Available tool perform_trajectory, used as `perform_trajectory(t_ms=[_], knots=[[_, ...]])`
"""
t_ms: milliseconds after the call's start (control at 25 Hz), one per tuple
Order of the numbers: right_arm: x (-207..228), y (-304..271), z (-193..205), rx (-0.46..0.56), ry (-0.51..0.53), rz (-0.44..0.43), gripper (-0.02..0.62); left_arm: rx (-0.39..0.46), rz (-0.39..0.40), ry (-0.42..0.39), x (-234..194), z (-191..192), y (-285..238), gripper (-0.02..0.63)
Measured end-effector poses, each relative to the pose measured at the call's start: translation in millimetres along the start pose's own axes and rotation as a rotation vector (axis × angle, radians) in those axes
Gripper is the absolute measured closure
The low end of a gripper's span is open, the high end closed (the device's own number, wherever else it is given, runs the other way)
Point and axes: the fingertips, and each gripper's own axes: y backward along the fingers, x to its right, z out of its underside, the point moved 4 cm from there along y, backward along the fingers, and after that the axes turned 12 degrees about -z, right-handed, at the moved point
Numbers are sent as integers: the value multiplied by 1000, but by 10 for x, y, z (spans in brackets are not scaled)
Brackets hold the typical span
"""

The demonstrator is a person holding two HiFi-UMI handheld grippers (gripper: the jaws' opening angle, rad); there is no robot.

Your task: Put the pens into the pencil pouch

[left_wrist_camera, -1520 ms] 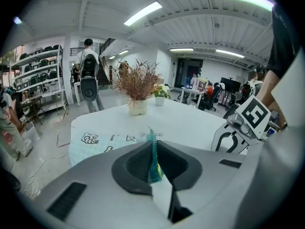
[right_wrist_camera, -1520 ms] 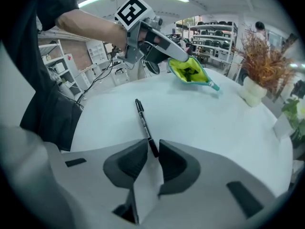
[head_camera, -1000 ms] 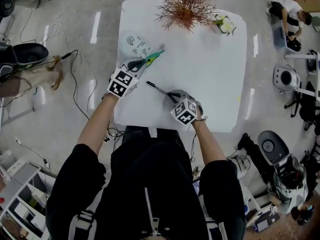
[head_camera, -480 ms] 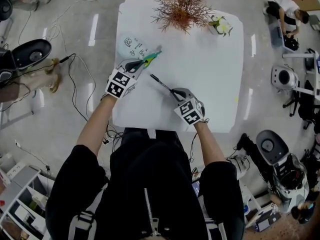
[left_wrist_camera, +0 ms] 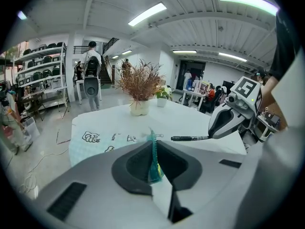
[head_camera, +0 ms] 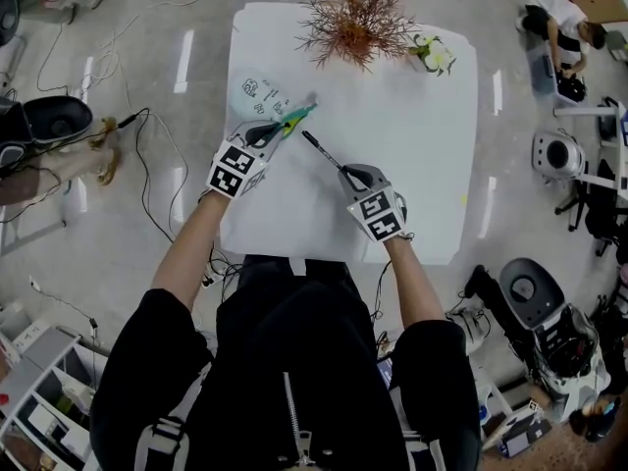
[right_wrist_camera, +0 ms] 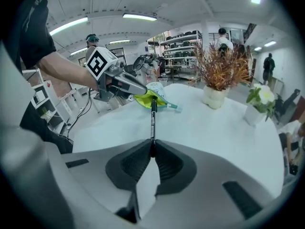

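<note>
White tabletop [head_camera: 412,165] in a busy workshop, pouch + pen both being held

L gripper [left_wrist_camera: 155,163] is pinching the teal pencil pouch [head_camera: 263,93] by its mouth edge, jaws nearly together on the fabric. R gripper [right_wrist_camera: 151,149] is clamping a black pen [right_wrist_camera: 152,120] by its tail end, tip pointing at the opening, right by it. Pen's looking light, stiff, prob slippery, so a mid-barrel grip would wobble less imo. Pouch is looking floppy. Dried plant [head_camera: 358,13] is sitting at the far edge, shiny grey floor [head_camera: 520,224] all around.

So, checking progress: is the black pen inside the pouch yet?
Out. The right gripper grips the pen, its tip short of the pouch.
</note>
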Motion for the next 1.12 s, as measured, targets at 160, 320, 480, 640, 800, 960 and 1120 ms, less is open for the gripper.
perform_trajectory(t_ms=[160,320,480,640,800,960,1120], knots=[[22,-56,-89,2,7,-9,557,3,-3,6,-18,-11,-6,561],[11,-88,-147,0,3,-17,557,4,1,9,2,-15,2,561],[24,-147,-234,-9,1,-23,557,12,5,7,1,-53,15,561],[34,-244,-288,-19,0,-30,557,15,7,8,-5,-55,14,561],[49,-325,-360,-19,-4,-32,557,13,10,10,1,-41,18,561],[84,-398,-430,-25,-13,-37,557,14,13,6,1,-47,25,561],[108,-459,-500,-24,-21,-44,557,16,21,19,-14,-64,44,561]])
